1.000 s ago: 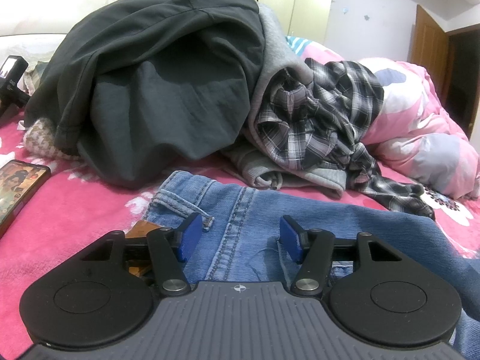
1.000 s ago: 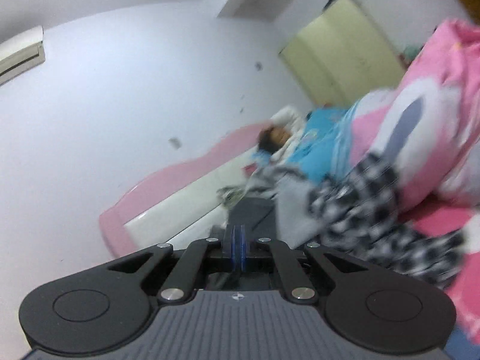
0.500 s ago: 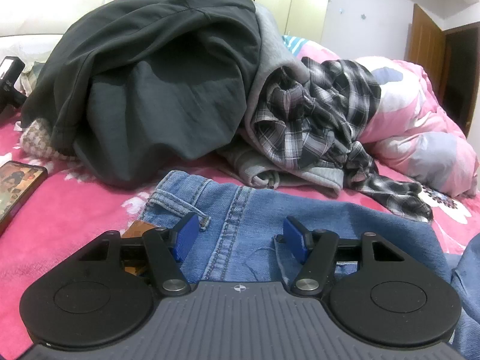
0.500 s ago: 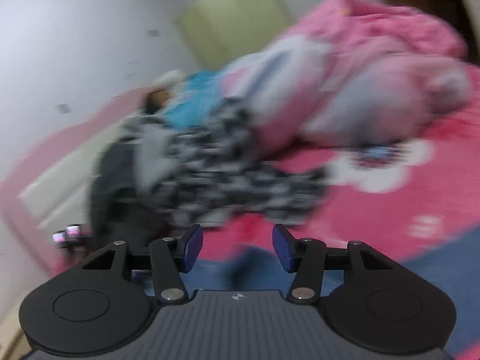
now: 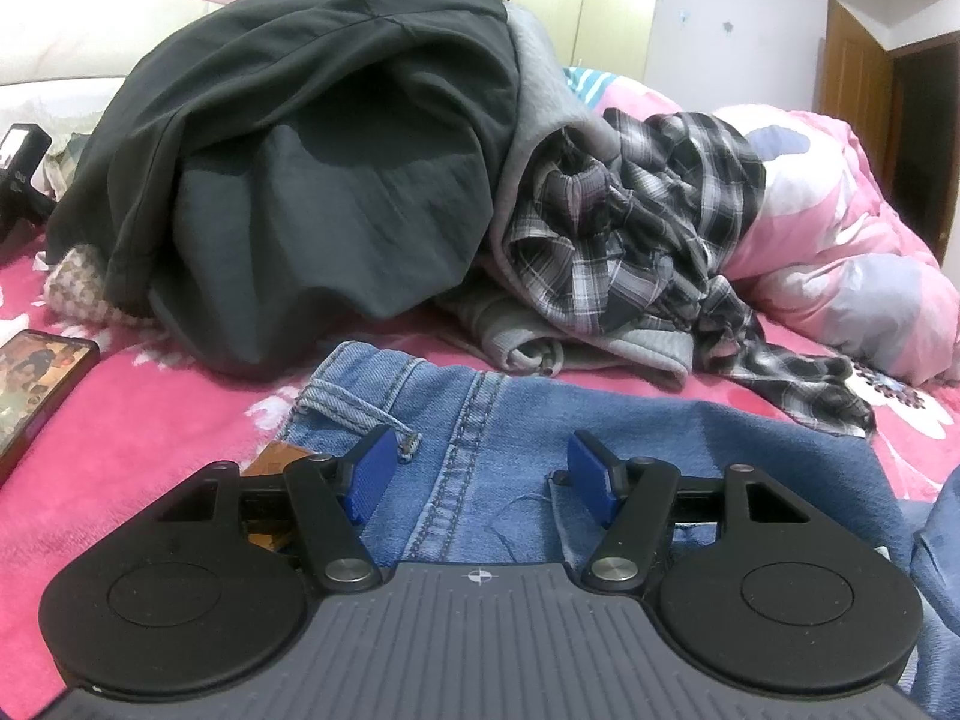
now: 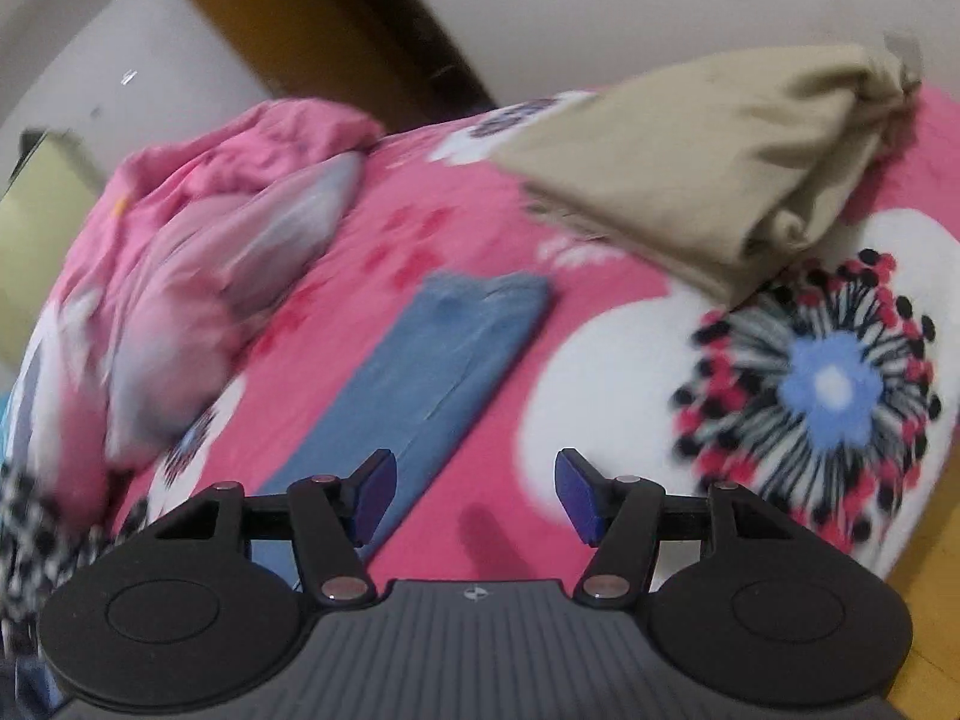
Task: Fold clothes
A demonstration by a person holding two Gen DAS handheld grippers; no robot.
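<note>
under spread jaws, creased denim jeans (image 5: pixel 600 420) with stitched seams.

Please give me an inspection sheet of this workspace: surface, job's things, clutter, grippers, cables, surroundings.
Surface: bed cover, pink with flower prints.
Job's things: jeans spread flat; unfolded pile of dark jacket, grey hoodie and plaid shirt; folded beige garment.
Clutter: phone, screen lit; pink quilt, bunched.
Grippers: left gripper open above the jeans waistband; right gripper open over the jeans leg edge.
Cables: nothing seen.
Surroundings: wardrobe, wooden door.
</note>
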